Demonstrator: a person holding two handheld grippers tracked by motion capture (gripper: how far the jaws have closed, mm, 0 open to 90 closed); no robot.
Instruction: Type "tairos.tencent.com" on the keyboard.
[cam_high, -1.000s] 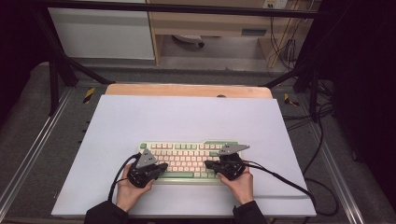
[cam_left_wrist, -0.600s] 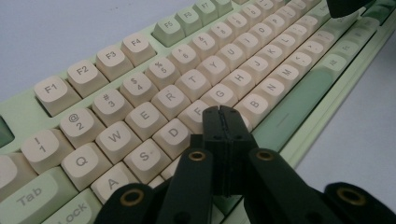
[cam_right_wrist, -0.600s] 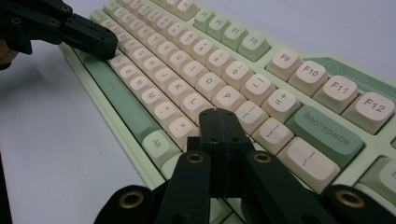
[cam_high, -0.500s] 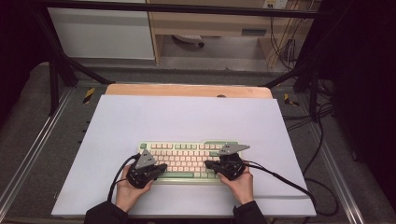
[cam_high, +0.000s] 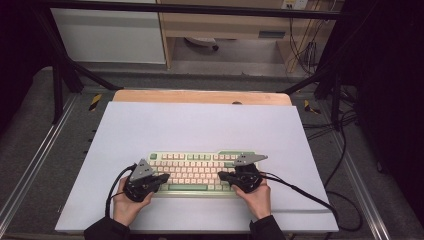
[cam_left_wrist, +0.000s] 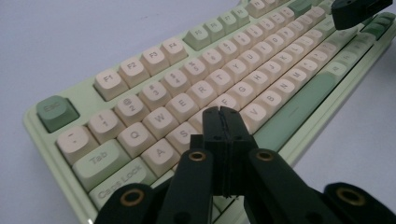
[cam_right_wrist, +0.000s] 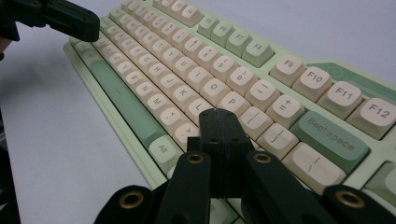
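Observation:
A pale green keyboard (cam_high: 197, 167) with cream keys lies near the front of a white mat. My left gripper (cam_high: 164, 178) hovers over its left end, jaws pressed together with nothing between them. In the left gripper view the shut tips (cam_left_wrist: 222, 113) stand above the keyboard (cam_left_wrist: 154, 93), near the D and F keys. My right gripper (cam_high: 223, 176) is over the right part, also shut and holding nothing. Its tips (cam_right_wrist: 218, 115) hang above the keyboard (cam_right_wrist: 187, 65), around the period and slash keys. Each gripper view also catches the other gripper: the right gripper (cam_left_wrist: 359, 10) and the left gripper (cam_right_wrist: 60, 16).
The white mat (cam_high: 200, 125) covers a wooden table (cam_high: 200, 96). A black cable (cam_high: 305, 195) trails from the right gripper toward the mat's right edge. Black frame struts (cam_high: 65, 75) and metal rails flank the table. More cables (cam_high: 345, 150) lie on the floor at the right.
My left gripper has shifted a little to the left along the keyboard's front. The right gripper has stayed put. Both stay shut.

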